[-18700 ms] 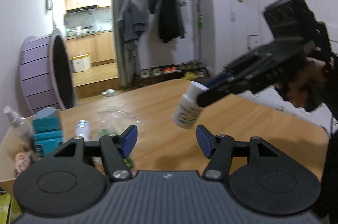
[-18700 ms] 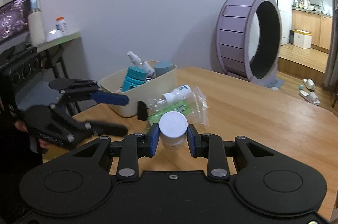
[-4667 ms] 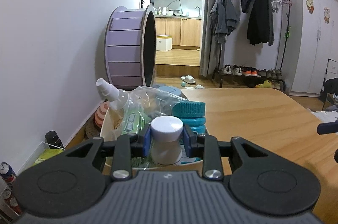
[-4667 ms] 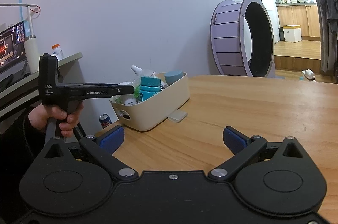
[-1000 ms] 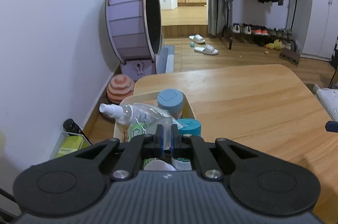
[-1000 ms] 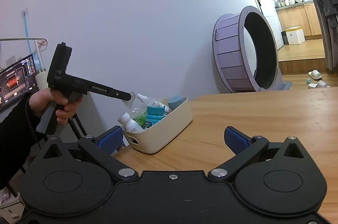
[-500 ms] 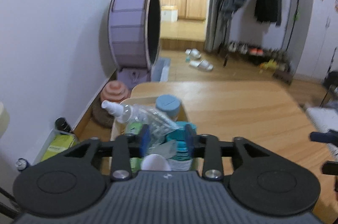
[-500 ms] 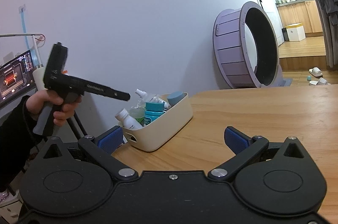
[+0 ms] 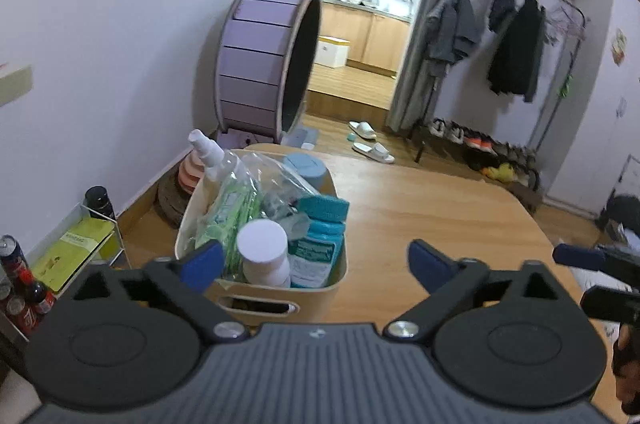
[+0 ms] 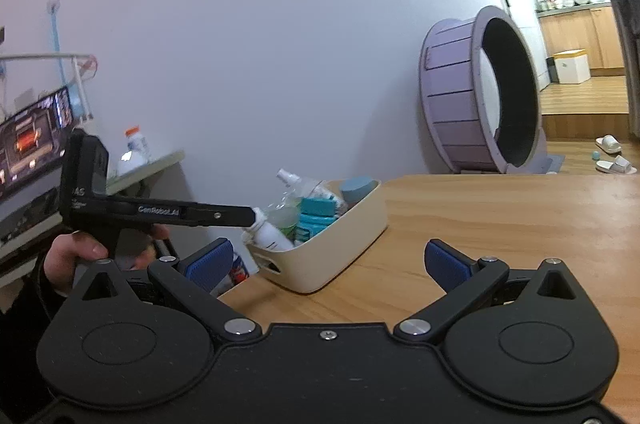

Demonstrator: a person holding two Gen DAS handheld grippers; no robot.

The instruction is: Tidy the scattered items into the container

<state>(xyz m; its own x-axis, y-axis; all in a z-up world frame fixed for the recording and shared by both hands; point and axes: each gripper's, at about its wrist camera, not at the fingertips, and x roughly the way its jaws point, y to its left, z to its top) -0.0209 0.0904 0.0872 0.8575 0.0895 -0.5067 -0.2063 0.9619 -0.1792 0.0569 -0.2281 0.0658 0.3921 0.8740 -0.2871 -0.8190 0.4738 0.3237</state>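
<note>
Container (image 9: 256, 298) at table's near-left corner, left wrist view: packed with white-capped bottle (image 9: 264, 256), teal bottles, spray bottle. Left gripper (image 9: 316, 260) just spread wide, nothing between.

Right wrist view: right gripper (image 10: 328, 260) spread, empty. Table (image 10: 500, 220) bare of strays; tidying apparently finished.

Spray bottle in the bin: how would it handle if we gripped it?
The spray bottle looks like clear smooth plastic, so probably slippery. It leans on the bag in the bin, so it may tip when nudged. Its narrow nozzle seems a poor grip point.
</note>
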